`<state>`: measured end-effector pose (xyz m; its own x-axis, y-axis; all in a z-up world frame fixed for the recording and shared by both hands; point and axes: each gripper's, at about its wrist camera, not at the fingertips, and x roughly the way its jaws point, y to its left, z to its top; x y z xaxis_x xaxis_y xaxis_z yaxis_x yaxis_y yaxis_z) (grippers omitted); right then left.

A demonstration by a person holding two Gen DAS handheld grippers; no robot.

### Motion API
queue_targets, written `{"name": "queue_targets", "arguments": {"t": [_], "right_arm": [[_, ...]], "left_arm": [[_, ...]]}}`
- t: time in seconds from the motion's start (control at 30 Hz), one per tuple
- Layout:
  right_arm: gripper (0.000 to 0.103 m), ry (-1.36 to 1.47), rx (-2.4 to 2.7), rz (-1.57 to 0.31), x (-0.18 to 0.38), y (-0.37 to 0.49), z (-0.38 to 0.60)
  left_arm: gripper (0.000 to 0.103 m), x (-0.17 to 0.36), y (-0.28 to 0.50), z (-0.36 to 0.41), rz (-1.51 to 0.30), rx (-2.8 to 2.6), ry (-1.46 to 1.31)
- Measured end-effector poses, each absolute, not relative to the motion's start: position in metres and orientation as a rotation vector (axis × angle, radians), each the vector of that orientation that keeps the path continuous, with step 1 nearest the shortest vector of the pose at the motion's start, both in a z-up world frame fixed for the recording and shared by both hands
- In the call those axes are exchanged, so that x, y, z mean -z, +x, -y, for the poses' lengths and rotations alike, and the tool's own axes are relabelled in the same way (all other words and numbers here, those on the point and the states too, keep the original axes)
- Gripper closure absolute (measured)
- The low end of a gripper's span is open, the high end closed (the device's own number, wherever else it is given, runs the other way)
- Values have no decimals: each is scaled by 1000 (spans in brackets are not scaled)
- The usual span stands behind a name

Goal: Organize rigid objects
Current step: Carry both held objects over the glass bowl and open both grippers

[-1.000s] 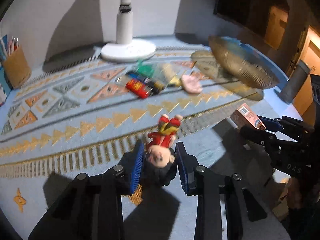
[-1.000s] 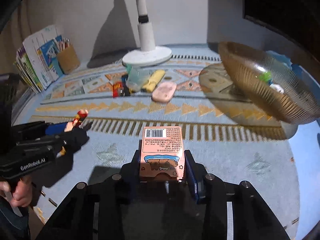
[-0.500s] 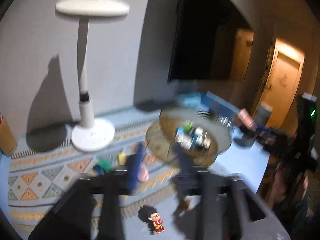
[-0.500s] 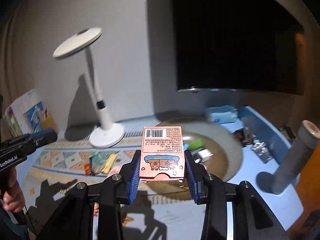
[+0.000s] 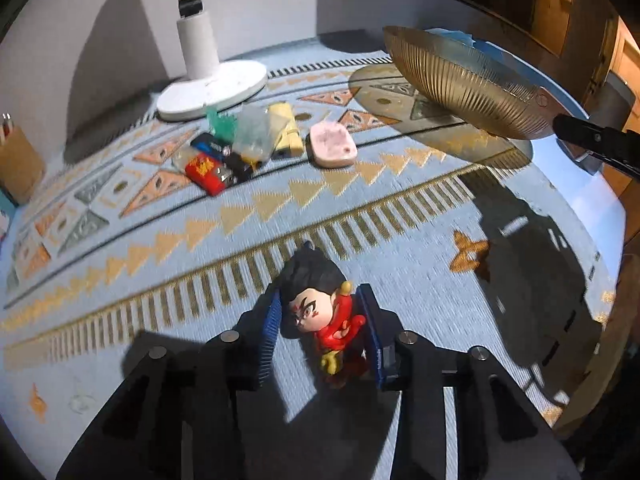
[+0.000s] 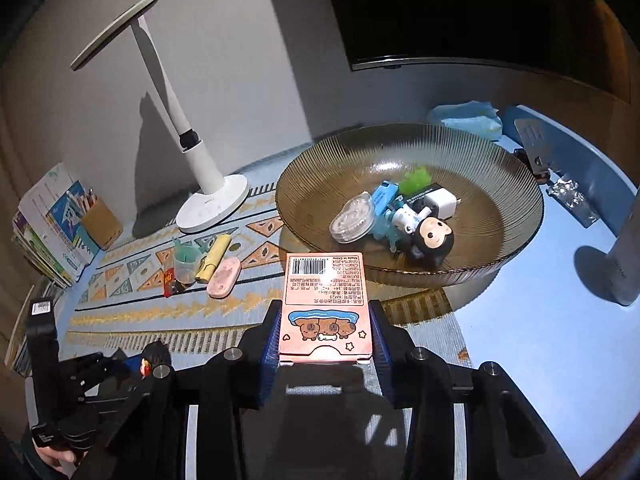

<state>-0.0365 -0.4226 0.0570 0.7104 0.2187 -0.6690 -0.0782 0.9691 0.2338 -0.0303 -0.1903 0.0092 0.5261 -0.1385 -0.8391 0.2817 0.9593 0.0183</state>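
Observation:
My left gripper [image 5: 320, 320] has its blue pads on both sides of a small figurine [image 5: 320, 312] with black hair and red clothes, low over the patterned mat [image 5: 360, 208]. My right gripper [image 6: 326, 332] is shut on a pink box [image 6: 326, 304] with a barcode, held above the mat just before the ribbed amber glass bowl [image 6: 500, 248]. The bowl holds a black-haired doll [image 6: 430, 240], a white charger and other small items. The left gripper also shows in the right wrist view [image 6: 132, 364], low at the left, with the figurine in it.
A pile of small items lies mid-mat: red pack [image 5: 206, 172], clear cup [image 5: 252, 136], yellow highlighter [image 5: 286, 132], pink case [image 5: 332, 144]. A white lamp base [image 5: 212, 88] stands behind. A pencil holder [image 6: 100, 220] and books stand far left. A grey cylinder [image 6: 628, 264] stands at the right.
The left gripper swung up off the figurine, came back down and now has it between its pads, head away from me. The right gripper rose with the pink box toward the bowl.

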Motion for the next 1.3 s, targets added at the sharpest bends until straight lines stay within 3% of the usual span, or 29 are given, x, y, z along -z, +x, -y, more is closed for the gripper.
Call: {"name": "queue_targets", "arguments": {"t": [0.2, 0.43, 0.63, 1.07, 1.3], "right_arm": [[63, 215, -132, -730, -66, -41, 443], [63, 203, -51, -581, -124, -43, 477], [63, 186, 57, -504, -161, -26, 503], [63, 246, 167, -717, -100, 42, 538], [63, 266, 201, -788, -73, 55, 545]], "left_arm": [[74, -47, -26, 205, -888, 324, 137], [74, -142, -11, 246, -636, 432, 113], [74, -185, 28, 301, -550, 542, 87], [74, -87, 110, 372, -831, 589, 29], [73, -73, 118, 382, -851, 595, 16]]}}
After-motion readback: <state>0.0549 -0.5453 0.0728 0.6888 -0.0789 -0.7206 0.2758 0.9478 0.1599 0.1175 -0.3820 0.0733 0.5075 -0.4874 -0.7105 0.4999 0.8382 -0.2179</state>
